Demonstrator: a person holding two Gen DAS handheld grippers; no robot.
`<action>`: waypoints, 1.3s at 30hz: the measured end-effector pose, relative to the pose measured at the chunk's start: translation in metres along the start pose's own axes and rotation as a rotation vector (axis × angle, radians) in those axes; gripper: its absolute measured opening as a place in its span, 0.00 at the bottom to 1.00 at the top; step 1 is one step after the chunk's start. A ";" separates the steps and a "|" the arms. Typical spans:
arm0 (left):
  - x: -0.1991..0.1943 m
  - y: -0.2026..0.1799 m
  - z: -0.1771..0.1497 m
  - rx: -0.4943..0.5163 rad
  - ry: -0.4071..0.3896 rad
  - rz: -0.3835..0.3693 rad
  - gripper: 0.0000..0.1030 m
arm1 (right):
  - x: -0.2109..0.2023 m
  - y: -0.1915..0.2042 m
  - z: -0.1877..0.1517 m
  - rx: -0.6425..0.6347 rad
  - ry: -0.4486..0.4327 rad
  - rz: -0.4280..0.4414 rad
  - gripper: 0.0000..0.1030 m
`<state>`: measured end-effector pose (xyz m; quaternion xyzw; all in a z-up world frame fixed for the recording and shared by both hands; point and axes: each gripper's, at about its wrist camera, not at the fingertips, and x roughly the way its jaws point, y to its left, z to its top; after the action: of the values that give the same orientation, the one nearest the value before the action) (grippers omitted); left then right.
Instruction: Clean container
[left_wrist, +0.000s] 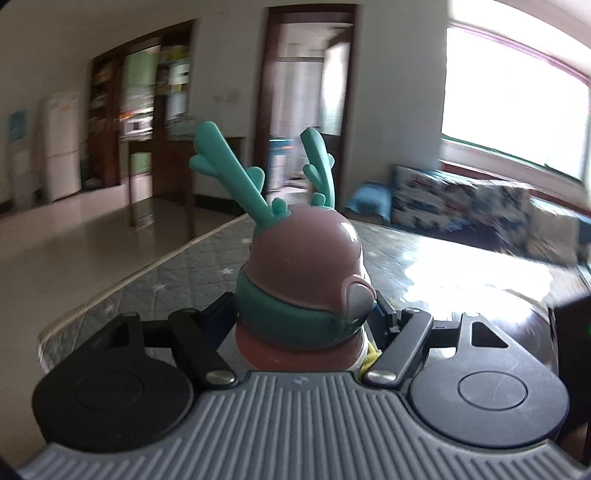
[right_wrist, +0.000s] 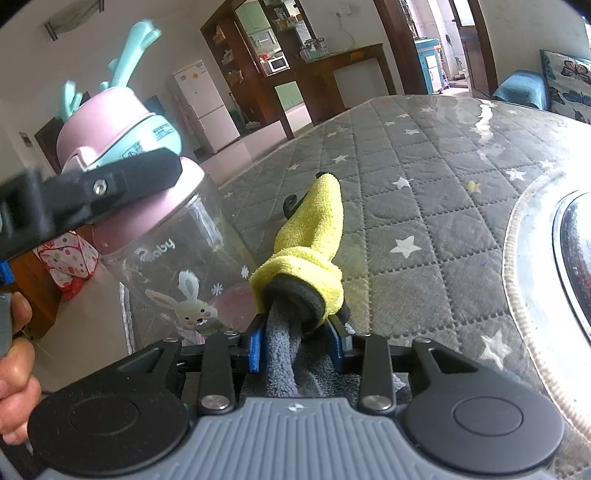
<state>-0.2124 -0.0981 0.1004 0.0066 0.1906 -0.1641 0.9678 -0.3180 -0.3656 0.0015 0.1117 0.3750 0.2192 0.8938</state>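
Holding a bottle and a cleaning brush above the quilted table.
The left gripper had its jaws clamped on the bottle's pink, antlered cap; the right gripper was closed on the brush's grey handle, its yellow-covered head just beside the clear bottle wall.

**Cloth-wrapped brush held beside a tilted bottle**

The right gripper was clamped on a brush wrapped in yellow cloth, its grey handle between the blue pads. The left gripper gripped the pink lid of a clear bottle, tilted, with teal antlers and a rabbit print. A hand showed at the left edge. Beneath lay a grey quilted cover with stars; a shiny metal basin sat at its right edge.
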 end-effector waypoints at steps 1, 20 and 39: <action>0.000 0.004 -0.001 0.021 0.000 -0.024 0.72 | 0.000 0.000 0.000 -0.002 0.001 0.000 0.34; 0.034 0.065 -0.007 0.271 -0.026 -0.488 0.70 | -0.010 0.005 0.011 -0.017 -0.023 -0.001 0.60; 0.018 0.078 -0.027 0.113 -0.065 -0.374 0.71 | 0.025 -0.016 0.046 0.083 -0.050 0.015 0.59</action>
<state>-0.1816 -0.0279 0.0649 0.0201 0.1475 -0.3515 0.9243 -0.2651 -0.3692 0.0120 0.1568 0.3605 0.2075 0.8958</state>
